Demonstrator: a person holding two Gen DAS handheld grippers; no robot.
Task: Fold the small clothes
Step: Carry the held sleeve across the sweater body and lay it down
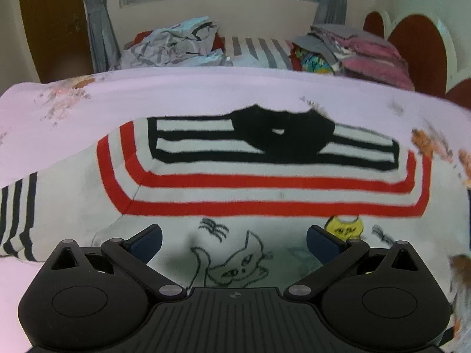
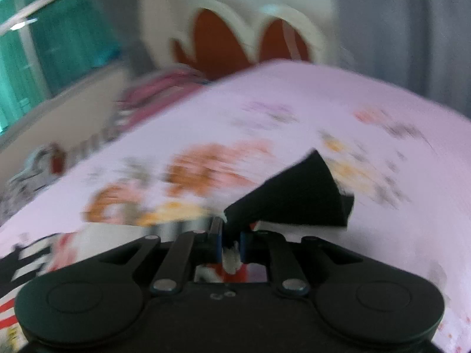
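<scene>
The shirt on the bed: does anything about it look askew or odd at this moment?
Yes. The shirt lies mostly flat, but the right gripper is shut on its black-trimmed edge, so that part is lifted and bunched. The right view is blurred. The left gripper is open above the cat print, holding nothing.

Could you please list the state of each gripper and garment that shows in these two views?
left gripper: open, empty, over the shirt.
right gripper: shut on the shirt's fabric.
striped cat shirt: spread flat on the bed.
loose clothes pile: crumpled, unfolded.
clothes stack: folded, piled.
</scene>
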